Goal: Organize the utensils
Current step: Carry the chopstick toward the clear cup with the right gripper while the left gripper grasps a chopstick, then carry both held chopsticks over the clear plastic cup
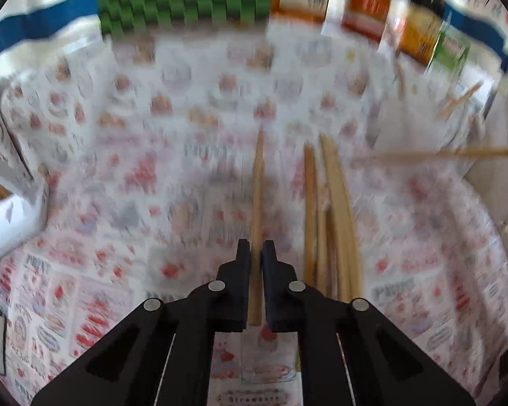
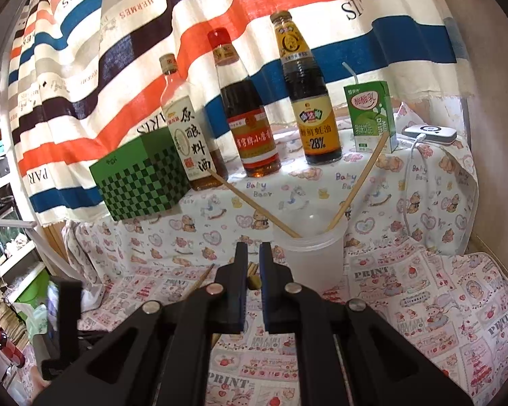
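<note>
Left gripper [image 1: 256,253] clamps single chopstick [image 1: 258,182], beside loose bundle [image 1: 325,209] on cloth. You lift straight, keep stick level, carry to cup [image 2: 310,253] holding two already. Right gripper [image 2: 253,257]: fingers together, apparently empty; keep clear.

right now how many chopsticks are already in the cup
2: left chopstick leans toward the green box, right chopstick toward the milk carton; both stand in the cup.

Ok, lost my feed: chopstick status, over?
Left gripper shut on one chopstick. Right gripper shut on another. Two chopsticks in cup. Loose bundle alongside.
</note>
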The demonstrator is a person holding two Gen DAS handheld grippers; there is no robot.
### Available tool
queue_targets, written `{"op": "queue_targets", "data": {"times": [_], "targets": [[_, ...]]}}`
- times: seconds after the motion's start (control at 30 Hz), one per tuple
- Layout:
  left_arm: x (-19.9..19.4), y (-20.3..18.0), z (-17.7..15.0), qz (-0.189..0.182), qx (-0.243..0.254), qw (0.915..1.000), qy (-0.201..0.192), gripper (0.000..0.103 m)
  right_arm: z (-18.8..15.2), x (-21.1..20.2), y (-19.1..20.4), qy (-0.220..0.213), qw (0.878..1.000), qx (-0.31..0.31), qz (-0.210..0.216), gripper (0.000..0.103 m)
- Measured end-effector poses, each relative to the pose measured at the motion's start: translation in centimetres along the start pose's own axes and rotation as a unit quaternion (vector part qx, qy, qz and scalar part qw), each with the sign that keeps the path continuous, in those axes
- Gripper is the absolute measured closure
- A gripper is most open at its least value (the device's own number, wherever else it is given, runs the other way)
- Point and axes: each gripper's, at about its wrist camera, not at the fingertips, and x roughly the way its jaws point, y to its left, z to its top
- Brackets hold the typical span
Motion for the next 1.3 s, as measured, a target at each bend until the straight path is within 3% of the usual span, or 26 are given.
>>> {"op": "queue_targets", "data": {"times": [0.17, 0.43, 0.77, 0.97, 1.13, 1.23, 1.3], "targets": [[-4.6, 0.7, 0.5, -0.035, -0.02, 0.9923, -0.117, 0.097, 0.5, -1.4, 0.0, -0.03, 0.999, 0.005, 0.017, 0.097], [-7.5, 2.5, 0.7, -0.069, -0.063, 0.976, -0.197, 0.097, 0.8, -2.5, 0.2, -0.05, 0.998, 0.006, 0.027, 0.097], [-9.9, 2.2, 0.0, -0.094, -0.053, 0.9593, -0.261, 0.097, 0.8, -2.9, 0.4, -0.058, 0.998, 0.006, 0.035, 0.097], [-11.1, 1.1, 2.0, -0.103, -0.048, 0.9571, -0.267, 0.097, 3.2, -4.0, 0.4, -0.059, 0.998, -0.005, 0.024, 0.097], [-13.7, -1.9, 4.1, -0.115, -0.003, 0.9516, -0.285, 0.097, 5.9, -5.6, 0.1, -0.083, 0.996, -0.013, 0.018, 0.097], [-15.2, -4.4, 5.0, -0.16, 0.055, 0.9429, -0.287, 0.097, 7.6, -6.5, -0.2, -0.107, 0.994, -0.01, 0.008, 0.097], [-16.0, -6.5, 5.5, -0.142, 0.081, 0.9407, -0.297, 0.097, 8.5, -6.9, -0.5, -0.127, 0.992, -0.01, -0.002, 0.097]]}}
